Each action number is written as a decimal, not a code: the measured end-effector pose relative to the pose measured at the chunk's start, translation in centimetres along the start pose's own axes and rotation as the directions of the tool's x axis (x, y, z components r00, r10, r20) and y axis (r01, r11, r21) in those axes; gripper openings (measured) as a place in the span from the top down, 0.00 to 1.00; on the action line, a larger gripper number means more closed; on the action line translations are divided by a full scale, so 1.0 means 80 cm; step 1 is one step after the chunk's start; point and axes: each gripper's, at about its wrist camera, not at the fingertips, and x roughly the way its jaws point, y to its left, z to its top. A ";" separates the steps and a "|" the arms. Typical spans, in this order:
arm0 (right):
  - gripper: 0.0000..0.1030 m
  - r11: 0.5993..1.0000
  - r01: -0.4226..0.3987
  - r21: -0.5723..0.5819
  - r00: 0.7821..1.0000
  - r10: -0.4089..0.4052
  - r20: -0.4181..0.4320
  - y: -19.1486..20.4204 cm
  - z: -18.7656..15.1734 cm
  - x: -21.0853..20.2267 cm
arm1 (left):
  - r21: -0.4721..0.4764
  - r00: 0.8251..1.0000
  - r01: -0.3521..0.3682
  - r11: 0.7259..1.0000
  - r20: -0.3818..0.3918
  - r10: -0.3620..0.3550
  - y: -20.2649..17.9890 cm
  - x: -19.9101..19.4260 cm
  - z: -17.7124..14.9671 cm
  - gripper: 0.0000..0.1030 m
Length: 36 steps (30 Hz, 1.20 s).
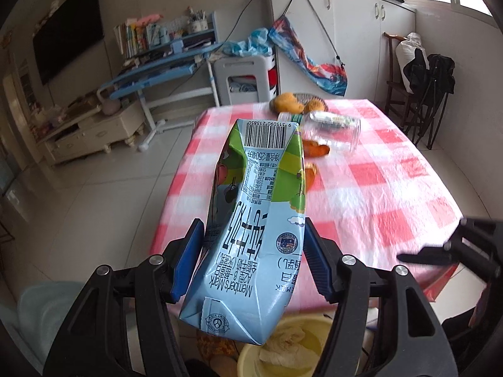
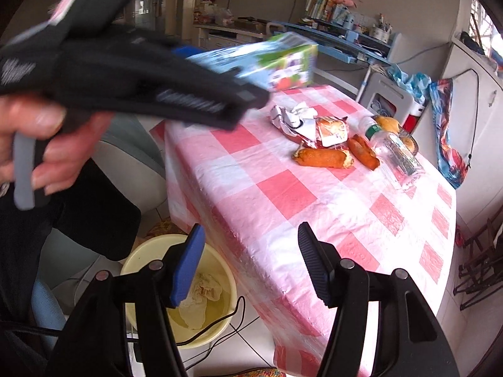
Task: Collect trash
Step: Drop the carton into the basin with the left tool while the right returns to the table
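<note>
Pink-check table (image 2: 283, 194), living rm behind. Milk carton (image 1: 251, 220) is clamped in left gripper (image 1: 251, 251), held over the table's near edge above the yellow bin (image 2: 201, 245) on the floor. Right gripper (image 2: 248, 267) empty, jaws apart. Risk: carton is crushed and off-centre, so an early release could miss the bin.
</note>
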 end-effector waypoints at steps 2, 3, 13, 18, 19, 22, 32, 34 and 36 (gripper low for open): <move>0.42 1.000 0.017 0.015 1.000 -0.016 -0.006 -0.003 0.000 -0.002 | -0.026 0.999 0.004 1.000 -0.038 -0.005 0.004 0.000 -0.019 0.42; 0.42 1.000 0.024 0.018 1.000 -0.024 -0.007 -0.004 -0.001 -0.004 | -0.044 0.998 0.004 0.999 -0.061 -0.007 0.006 0.000 -0.029 0.42; 0.42 0.994 0.107 0.026 0.994 -0.107 0.015 -0.012 0.003 -0.022 | -0.121 0.965 0.052 0.991 -0.250 -0.081 -0.004 0.002 -0.113 0.42; 0.42 0.992 0.122 0.019 0.992 -0.123 0.036 -0.011 0.007 -0.029 | -0.089 0.923 0.096 0.991 -0.365 -0.122 -0.026 0.007 -0.146 0.41; 0.42 0.992 0.126 0.014 0.991 -0.126 0.039 -0.009 0.008 -0.030 | -0.076 0.913 0.101 0.992 -0.390 -0.123 -0.031 0.009 -0.153 0.40; 0.42 0.991 0.135 0.003 0.990 -0.135 0.044 -0.006 0.010 -0.031 | -0.041 0.899 0.114 0.993 -0.420 -0.121 -0.042 0.007 -0.162 0.32; 0.40 0.991 0.137 -0.001 0.990 -0.137 0.044 -0.005 0.011 -0.030 | -0.030 0.934 0.071 0.997 -0.348 -0.077 -0.034 -0.008 -0.146 0.22; 0.40 0.991 0.137 -0.003 0.990 -0.137 0.044 -0.004 0.011 -0.030 | -0.046 0.950 0.049 0.998 -0.307 -0.061 -0.025 -0.014 -0.136 0.22; 0.40 0.990 0.138 -0.006 0.990 -0.138 0.043 -0.003 0.011 -0.031 | -0.058 0.962 0.024 0.998 -0.270 -0.039 -0.016 -0.020 -0.127 0.21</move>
